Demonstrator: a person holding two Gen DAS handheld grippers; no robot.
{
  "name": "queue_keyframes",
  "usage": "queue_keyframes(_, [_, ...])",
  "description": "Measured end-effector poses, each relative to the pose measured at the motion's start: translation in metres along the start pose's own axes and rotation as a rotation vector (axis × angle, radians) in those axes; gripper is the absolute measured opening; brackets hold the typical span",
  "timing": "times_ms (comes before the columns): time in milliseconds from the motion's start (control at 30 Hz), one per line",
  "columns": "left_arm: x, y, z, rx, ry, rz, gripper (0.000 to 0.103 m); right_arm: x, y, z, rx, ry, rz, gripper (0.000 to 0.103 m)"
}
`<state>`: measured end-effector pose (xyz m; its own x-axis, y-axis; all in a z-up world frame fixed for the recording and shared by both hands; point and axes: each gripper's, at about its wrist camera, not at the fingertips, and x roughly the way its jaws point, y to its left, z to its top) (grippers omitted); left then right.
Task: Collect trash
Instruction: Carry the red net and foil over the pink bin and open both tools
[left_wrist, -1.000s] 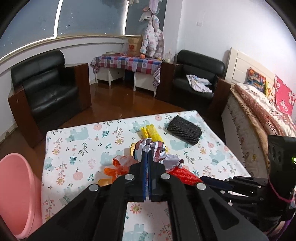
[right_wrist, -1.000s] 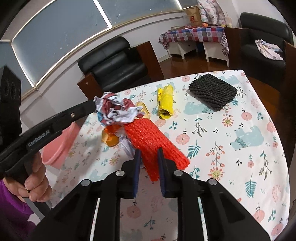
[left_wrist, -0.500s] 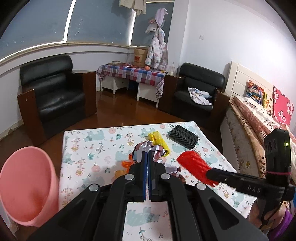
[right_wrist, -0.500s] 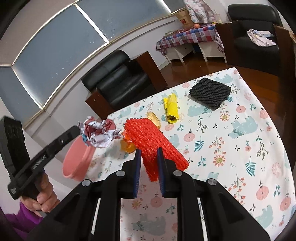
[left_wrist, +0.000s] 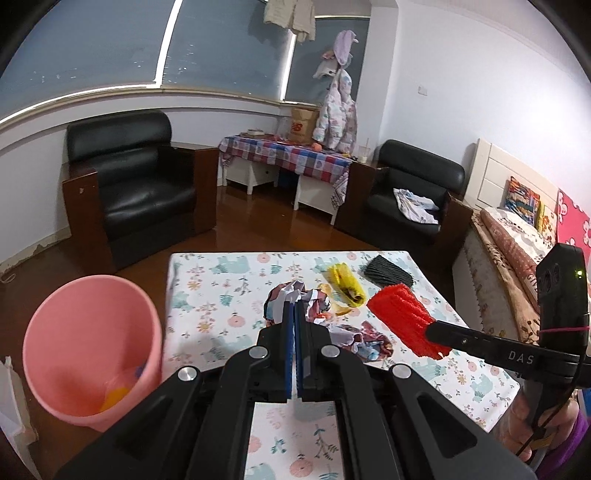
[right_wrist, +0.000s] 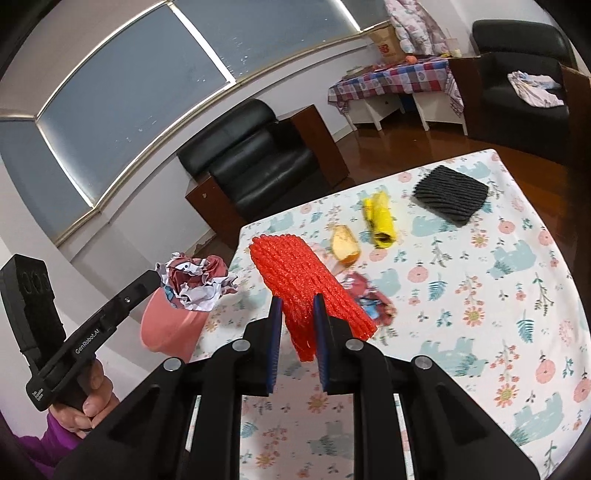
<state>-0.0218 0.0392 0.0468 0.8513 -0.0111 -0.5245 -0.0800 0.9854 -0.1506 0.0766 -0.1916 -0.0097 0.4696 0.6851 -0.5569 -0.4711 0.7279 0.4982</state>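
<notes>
L gripper (right_wrist: 162, 282) pinched tight on crumpled paper wad (right_wrist: 195, 282), R gripper (right_wrist: 297, 314) nearly closed on red foam net (right_wrist: 295, 280); either could miss pink bin (left_wrist: 88, 350) if released off-centre, bin's beside table (left_wrist: 207, 295), not under.

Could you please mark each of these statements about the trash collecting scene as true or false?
1. The right gripper holds a red foam net. True.
2. The left gripper is open and holds nothing. False: it is shut on a crumpled paper wad.
3. The pink bin stands on the table. False: it stands on the floor beside the table.
4. A black foam net lies on the table near its far end. True.
5. The yellow wrapper is already in the bin. False: it lies on the table, beside a piece of fruit peel.
</notes>
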Motion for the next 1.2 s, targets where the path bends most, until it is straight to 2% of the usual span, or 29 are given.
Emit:
queue_keyframes(667, [-0.041, 0.066, -0.009, -0.084, -0.033, 0.12, 0.0, 0.029, 0.085, 0.0, -0.124, 0.053, 0.076, 0.017])
queue_keyframes(1200, [-0.076, 0.132, -0.023, -0.148, -0.075, 0.249, 0.0, 0.082, 0.151, -0.002, -0.206, 0.141, 0.151, 0.017])
